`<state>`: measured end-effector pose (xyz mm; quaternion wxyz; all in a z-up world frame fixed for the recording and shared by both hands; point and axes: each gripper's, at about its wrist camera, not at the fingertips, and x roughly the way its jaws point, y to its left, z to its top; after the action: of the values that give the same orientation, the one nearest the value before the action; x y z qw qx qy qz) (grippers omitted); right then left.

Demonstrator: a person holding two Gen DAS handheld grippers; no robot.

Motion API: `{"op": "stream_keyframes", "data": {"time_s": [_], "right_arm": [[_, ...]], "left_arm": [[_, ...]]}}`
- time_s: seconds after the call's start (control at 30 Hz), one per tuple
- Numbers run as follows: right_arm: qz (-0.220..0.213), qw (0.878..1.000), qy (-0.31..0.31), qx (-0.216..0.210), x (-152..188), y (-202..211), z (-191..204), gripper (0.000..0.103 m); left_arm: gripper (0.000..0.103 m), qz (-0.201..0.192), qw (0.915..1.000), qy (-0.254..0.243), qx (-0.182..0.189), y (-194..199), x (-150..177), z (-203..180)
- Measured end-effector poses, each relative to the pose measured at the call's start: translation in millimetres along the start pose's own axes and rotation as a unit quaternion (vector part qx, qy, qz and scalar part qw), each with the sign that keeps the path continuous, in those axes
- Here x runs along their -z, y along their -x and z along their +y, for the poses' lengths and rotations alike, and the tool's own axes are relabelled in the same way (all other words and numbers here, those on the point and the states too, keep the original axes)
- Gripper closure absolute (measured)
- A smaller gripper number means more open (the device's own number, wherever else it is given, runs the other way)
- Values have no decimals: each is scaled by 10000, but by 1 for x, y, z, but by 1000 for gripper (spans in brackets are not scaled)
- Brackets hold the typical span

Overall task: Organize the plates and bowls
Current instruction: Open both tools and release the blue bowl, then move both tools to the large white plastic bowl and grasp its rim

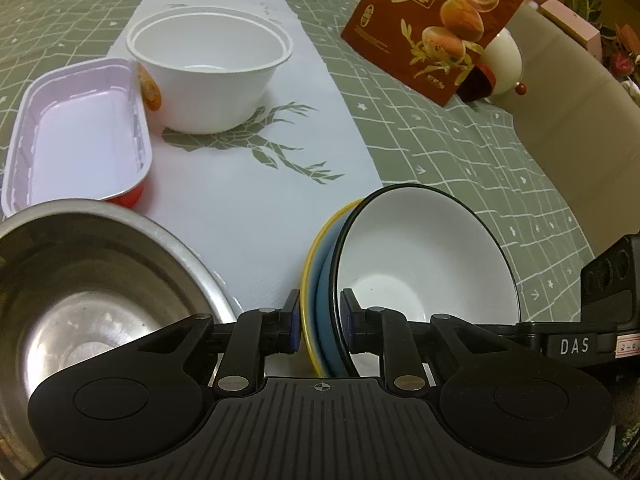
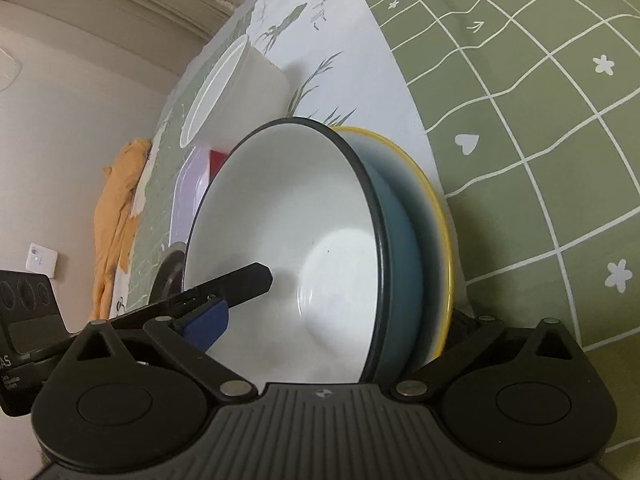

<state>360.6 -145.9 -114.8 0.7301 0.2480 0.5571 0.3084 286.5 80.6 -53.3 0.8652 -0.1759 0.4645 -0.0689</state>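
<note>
In the left wrist view, the left claw sat at 6 o'clock. Its two blue pads were squeezed onto the edge of a stack: a white bowl with a dark rim sitting in a blue bowl, with a yellow plate behind them. One pad pressed the plate's back and the other sat inside the white bowl. The stack stood tipped on its edge, so it looked lifted off the desk. A metal bowl was at 8 o'clock, just beside the claw. A pink tray lay at 10 o'clock. A white paper bowl stood at 11 o'clock on a white mat. A red snack bag stood at 1 o'clock.

In the right wrist view, the same stack filled the middle. The right claw was opened wide around it. One blue pad showed at 8 o'clock inside the white bowl. The other finger was hidden behind the yellow plate at 4 o'clock, so I could not tell if this claw was pressing yet. The paper bowl was at 11 o'clock.

I think the stack could slip. It was held only by its edge and was tipped, so the white bowl might slide out. A bump on the metal bowl could also knock it loose.
</note>
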Motion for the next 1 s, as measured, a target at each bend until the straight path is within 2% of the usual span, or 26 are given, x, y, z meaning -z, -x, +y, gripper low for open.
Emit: {"op": "stream_keyframes", "data": {"time_s": [0.23, 0.37, 0.43, 0.47, 0.57, 0.63, 0.73, 0.9, 1.0], "right_arm": [[70, 9993, -368, -56, 5, 2, -2, 0], [308, 9991, 11, -276, 8, 0, 0, 0], [164, 9998, 140, -56, 12, 5, 5, 8], [-47, 9991, 315, 264, 13, 10, 10, 9], [-775, 9831, 966, 1351, 19, 21, 27, 14], [-972, 9727, 1190, 1741, 23, 22, 34, 19], [-1081, 9626, 1406, 2047, 27, 20, 40, 24], [-1663, 9348, 2149, 2289, 35, 45, 68, 23], [-1924, 9111, 2647, 2508, 33, 67, 91, 15]], "left_arm": [[82, -75, 10000, 15, 43, 4, 0, 2], [80, -78, 9999, 49, 84, 5, 0, 2], [79, -69, 9999, 39, 106, 6, 0, 1], [80, -60, 9999, 36, 89, 6, 0, 0], [80, -2, 10000, 16, 25, 3, -1, 0], [80, 55, 10000, 47, 24, 0, -1, 1], [79, 76, 9999, 122, 73, 2, -2, 2], [81, -38, 9997, 119, 206, 24, -12, 9], [81, -319, 9981, 220, 489, 51, -28, 20]]}}
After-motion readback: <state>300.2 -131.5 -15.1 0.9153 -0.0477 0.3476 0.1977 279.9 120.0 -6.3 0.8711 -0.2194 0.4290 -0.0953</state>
